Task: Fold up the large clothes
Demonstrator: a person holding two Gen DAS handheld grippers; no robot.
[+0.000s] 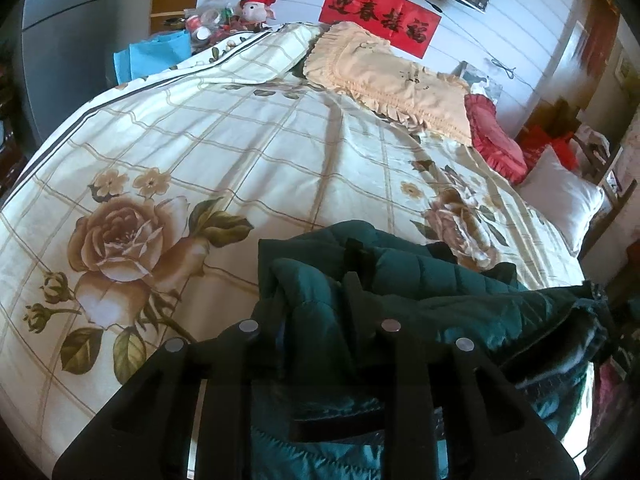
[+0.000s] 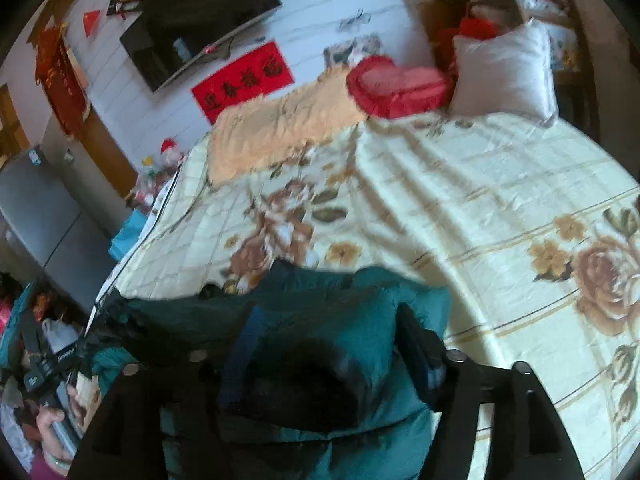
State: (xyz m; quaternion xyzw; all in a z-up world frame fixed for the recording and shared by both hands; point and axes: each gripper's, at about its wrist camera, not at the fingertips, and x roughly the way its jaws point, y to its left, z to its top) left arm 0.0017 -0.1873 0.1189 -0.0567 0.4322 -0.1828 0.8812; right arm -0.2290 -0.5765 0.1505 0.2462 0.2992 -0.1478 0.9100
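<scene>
Left wrist view: the dark green quilted jacket (image 1: 420,280) lies bunched at the near edge of the floral bedspread (image 1: 240,152), its long axis running along that edge toward the right. The left gripper (image 1: 310,288) has its jaws narrowly apart with a fold of the jacket between them; whether the pads press it, I cannot tell.

Right wrist view: the jacket stretches leftward along the bedspread's near edge. The right gripper (image 2: 326,324) stands spread wide, jacket fabric loose between its fingers.
</scene>
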